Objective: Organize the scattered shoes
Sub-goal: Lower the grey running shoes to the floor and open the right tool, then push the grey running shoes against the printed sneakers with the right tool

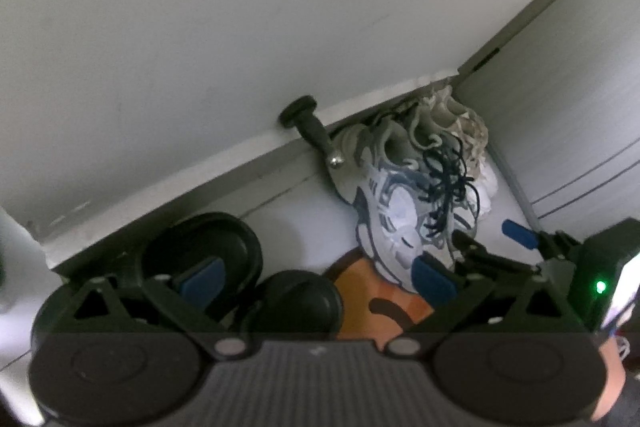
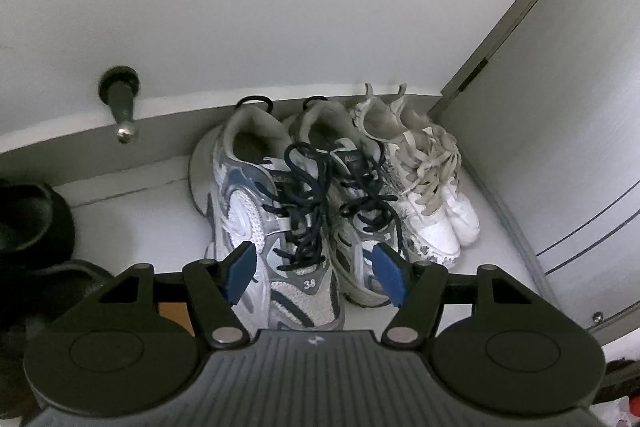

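Blue pads on the right gripper (image 2: 316,277) stand apart, jaws released, nothing pressed between them. Right wrist view: the pads sit over the toes of a white-and-blue sneaker pair (image 2: 296,211) with dark navy laces; the left shoe's tongue reads "38". Whether either pad touches a shoe cannot be told. Heels of this pair point toward the baseboard (image 2: 168,115).

Just beside it, on the right, a white pair with beige laces (image 2: 420,183) lies touching the blue pair, tucked into the corner by a grey door (image 2: 560,107). Black door stopper (image 2: 122,99) projects from the wall, left of the shoes.

Left gripper (image 1: 316,277): jaws also spread wide, nothing clamped. One blue pad lies in front of a pair of black slippers (image 1: 224,259) at the baseboard; the other is near the toe of the blue sneakers. An orange patch with a dark curved mark (image 1: 380,303) shows on the floor between the pads.
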`<state>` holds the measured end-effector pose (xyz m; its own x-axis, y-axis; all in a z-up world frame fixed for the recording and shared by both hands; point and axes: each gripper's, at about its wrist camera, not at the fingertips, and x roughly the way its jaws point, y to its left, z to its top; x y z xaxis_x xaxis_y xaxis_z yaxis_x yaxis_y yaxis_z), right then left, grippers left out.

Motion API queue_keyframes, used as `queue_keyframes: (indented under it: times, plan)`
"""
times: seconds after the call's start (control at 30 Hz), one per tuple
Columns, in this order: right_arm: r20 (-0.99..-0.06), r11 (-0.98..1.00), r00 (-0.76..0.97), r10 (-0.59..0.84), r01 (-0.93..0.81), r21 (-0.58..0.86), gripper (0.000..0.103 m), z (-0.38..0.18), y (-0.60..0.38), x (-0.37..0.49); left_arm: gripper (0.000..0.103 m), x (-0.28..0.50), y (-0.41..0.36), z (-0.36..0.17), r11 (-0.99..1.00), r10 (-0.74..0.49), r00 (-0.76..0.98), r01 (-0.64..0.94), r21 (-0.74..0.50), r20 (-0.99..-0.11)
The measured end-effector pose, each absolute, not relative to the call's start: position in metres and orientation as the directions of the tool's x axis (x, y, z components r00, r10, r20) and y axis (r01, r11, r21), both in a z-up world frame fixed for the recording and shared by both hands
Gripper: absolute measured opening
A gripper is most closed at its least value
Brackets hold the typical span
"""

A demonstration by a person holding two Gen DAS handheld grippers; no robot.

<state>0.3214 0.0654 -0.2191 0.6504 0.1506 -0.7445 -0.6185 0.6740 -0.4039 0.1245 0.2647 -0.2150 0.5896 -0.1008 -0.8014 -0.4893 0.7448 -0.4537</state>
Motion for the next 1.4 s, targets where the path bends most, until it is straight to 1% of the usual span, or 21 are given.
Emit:
queue_keyframes:
  times: [0.2,0.37,0.47,0.57,0.63,0.77,1.03,1.13,1.2,1.23,1.27,1.4]
  plan:
    - [-0.768,0.654,0.629,0.121,-0.633,-0.415,0.069,-0.244,0.076,0.323,0.101,0.112,0.277,-0.235,0.709,-0.097,0.6,-0.518,-0.478,-0.794]
    - [-0.781,0.633,0.612,0.121,-0.654,-0.415,0.069,-0.262,0.095,0.322,0.101,0.105,0.289,-0.231,0.658,-0.131,0.645,-0.512,-0.553,-0.753]
    - [-0.791,0.625,0.603,0.104,-0.658,-0.42,0.069,-0.273,0.106,0.323,0.101,0.103,0.294,-0.234,0.661,-0.115,0.635,-0.525,-0.536,-0.764]
    - [-0.793,0.639,0.603,0.082,-0.643,-0.423,0.069,-0.281,0.112,0.329,0.101,0.099,0.304,-0.244,0.626,-0.142,0.618,-0.549,-0.554,-0.773]
    - [-0.789,0.672,0.614,0.032,-0.598,-0.438,0.069,-0.292,0.116,0.341,0.101,0.097,0.307,-0.246,0.611,-0.144,0.619,-0.558,-0.561,-0.772]
    - [-0.78,0.726,0.626,0.002,-0.538,-0.429,0.069,-0.298,0.118,0.346,0.101,0.097,0.304,-0.243,0.63,-0.135,0.617,-0.551,-0.548,-0.776]
    - [-0.758,0.682,0.653,-0.018,-0.546,-0.486,0.069,-0.309,0.12,0.325,0.101,0.095,0.307,-0.247,0.613,-0.131,0.611,-0.569,-0.548,-0.781]
    - [-0.751,0.686,0.659,-0.029,-0.534,-0.495,0.071,-0.312,0.121,0.324,0.101,0.092,0.311,-0.249,0.591,-0.133,0.617,-0.579,-0.562,-0.776]
    - [-0.742,0.677,0.67,-0.036,-0.53,-0.511,0.075,-0.316,0.123,0.322,0.101,0.092,0.312,-0.249,0.589,-0.132,0.618,-0.58,-0.563,-0.775]
    - [-0.738,0.672,0.674,-0.038,-0.529,-0.518,0.077,-0.318,0.124,0.322,0.101,0.092,0.312,-0.248,0.592,-0.131,0.617,-0.58,-0.56,-0.776]
    - [-0.73,0.668,0.682,-0.037,-0.527,-0.526,0.084,-0.319,0.125,0.322,0.101,0.093,0.311,-0.248,0.596,-0.129,0.616,-0.579,-0.557,-0.777]
    - [-0.687,0.642,0.727,-0.009,-0.523,-0.561,0.085,-0.322,0.126,0.319,0.101,0.093,0.308,-0.242,0.621,-0.103,0.621,-0.57,-0.538,-0.777]
